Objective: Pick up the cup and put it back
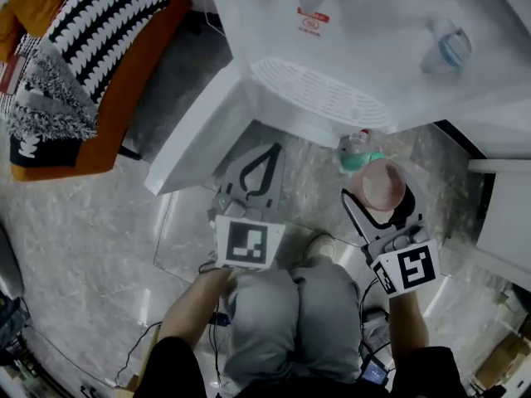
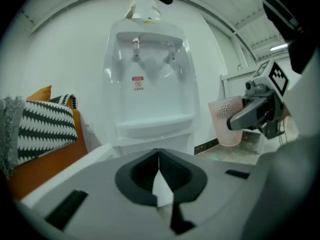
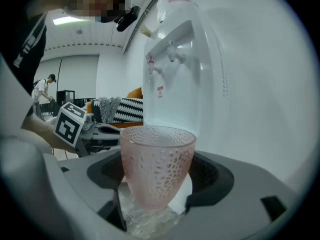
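Our left gripper [image 2: 158, 159] is held out toward the dispenser [image 2: 150, 84], jaws pressed together on nothing. To its right, our right gripper [image 1: 377, 193] clamps the cup [image 3: 156, 164] upright between its jaws: pink, translucent, dimpled.

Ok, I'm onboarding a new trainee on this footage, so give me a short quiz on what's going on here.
1. True or false: the left gripper holds the cup.
2. The cup in the right gripper is: A upright, B lying sideways, C upside down.
3. Which white appliance stands ahead of both grippers?
Key: 1 false, its jaws are shut on nothing; 2 A; 3 the water dispenser.
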`<act>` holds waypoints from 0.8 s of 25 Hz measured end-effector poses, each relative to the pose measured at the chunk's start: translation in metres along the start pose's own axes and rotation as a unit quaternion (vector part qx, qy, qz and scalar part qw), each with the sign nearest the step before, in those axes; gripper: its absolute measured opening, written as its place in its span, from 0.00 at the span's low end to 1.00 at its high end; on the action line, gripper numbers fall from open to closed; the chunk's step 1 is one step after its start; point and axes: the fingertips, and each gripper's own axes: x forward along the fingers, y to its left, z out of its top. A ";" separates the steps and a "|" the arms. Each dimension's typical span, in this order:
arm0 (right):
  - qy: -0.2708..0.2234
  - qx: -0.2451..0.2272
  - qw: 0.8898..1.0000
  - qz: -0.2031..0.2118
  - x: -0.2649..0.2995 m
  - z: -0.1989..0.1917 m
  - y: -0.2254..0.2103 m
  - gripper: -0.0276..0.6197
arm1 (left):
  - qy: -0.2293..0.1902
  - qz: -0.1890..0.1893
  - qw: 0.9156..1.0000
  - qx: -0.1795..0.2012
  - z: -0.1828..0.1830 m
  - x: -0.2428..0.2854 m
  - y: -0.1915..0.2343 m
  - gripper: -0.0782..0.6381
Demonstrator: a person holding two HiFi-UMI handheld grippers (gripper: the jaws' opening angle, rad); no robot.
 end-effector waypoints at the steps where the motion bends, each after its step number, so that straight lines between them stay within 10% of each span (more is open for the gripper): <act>1: 0.002 0.002 1.000 0.002 -0.006 0.013 0.004 0.64 | 0.004 -0.003 1.000 -0.002 0.014 -0.007 -0.001 0.13; 20: -0.031 0.063 0.997 -0.011 -0.141 0.338 0.030 0.64 | 0.020 0.037 0.996 -0.075 0.333 -0.156 0.035 0.13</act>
